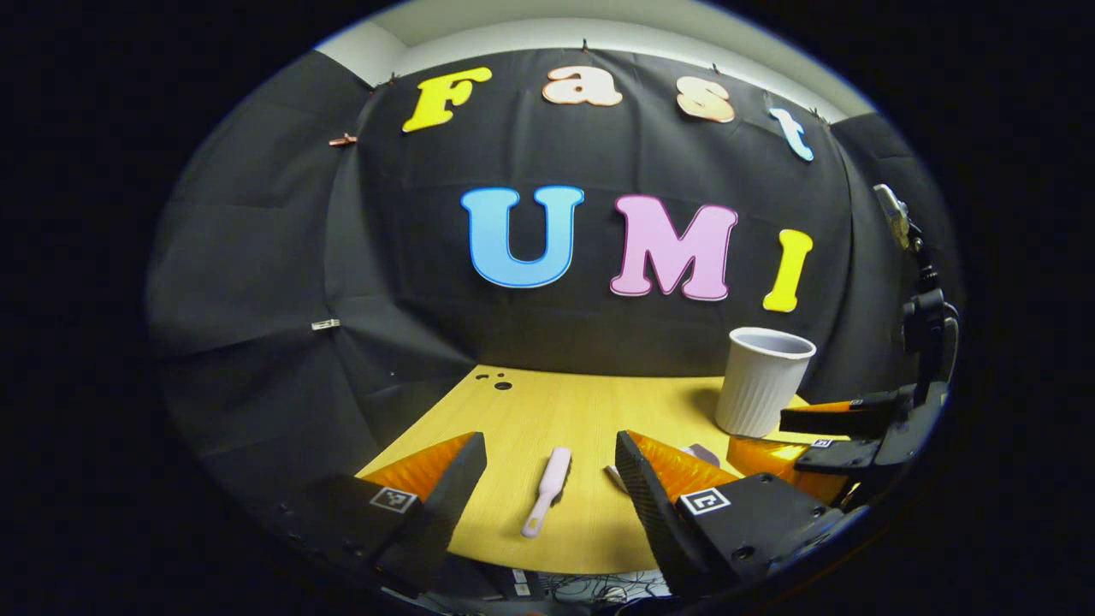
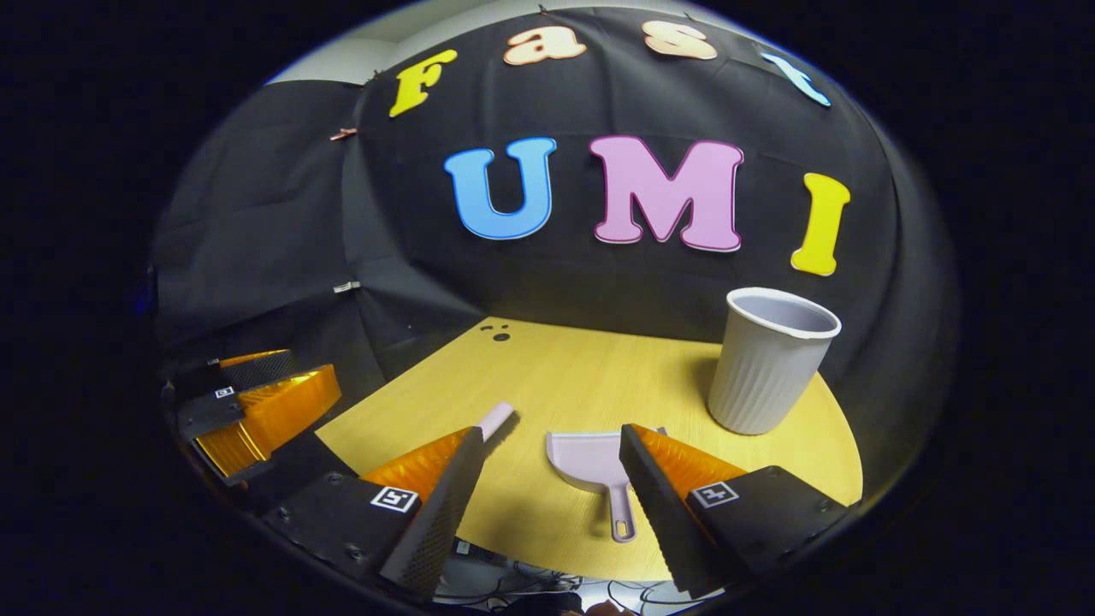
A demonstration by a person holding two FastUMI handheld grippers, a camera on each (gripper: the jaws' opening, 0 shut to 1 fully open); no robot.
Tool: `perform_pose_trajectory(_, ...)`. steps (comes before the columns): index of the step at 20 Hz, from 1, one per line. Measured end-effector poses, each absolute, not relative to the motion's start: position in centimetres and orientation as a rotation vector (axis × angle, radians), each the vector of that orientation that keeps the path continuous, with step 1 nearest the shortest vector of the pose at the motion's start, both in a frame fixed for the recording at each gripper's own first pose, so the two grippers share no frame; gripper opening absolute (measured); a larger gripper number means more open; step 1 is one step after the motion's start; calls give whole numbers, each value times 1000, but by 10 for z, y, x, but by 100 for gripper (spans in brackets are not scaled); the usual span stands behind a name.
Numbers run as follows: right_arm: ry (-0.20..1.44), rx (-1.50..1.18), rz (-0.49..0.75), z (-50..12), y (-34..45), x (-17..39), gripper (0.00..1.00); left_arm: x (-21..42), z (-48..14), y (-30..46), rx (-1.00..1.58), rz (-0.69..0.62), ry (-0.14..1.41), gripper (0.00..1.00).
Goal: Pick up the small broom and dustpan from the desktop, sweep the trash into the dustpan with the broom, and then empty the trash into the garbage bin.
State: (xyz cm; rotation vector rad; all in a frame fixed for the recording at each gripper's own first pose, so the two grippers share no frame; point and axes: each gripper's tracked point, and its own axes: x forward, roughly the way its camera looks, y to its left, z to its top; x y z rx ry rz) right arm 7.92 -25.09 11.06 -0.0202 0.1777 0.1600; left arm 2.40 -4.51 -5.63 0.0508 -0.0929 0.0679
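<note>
A small pink plastic broom and a pink plastic dustpan are seen lying on the light wooden table, near a ribbed grey plastic bin. The left hand-held gripper and the right hand-held gripper are held released above them, grasping nothing.
</note>
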Motion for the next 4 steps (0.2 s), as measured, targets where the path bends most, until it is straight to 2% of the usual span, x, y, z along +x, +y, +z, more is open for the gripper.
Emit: perform_pose_trajectory(4, 176, -27, 192, 105, -240, 56, 99, 12, -65, -42, 74, 71, -70, 96)
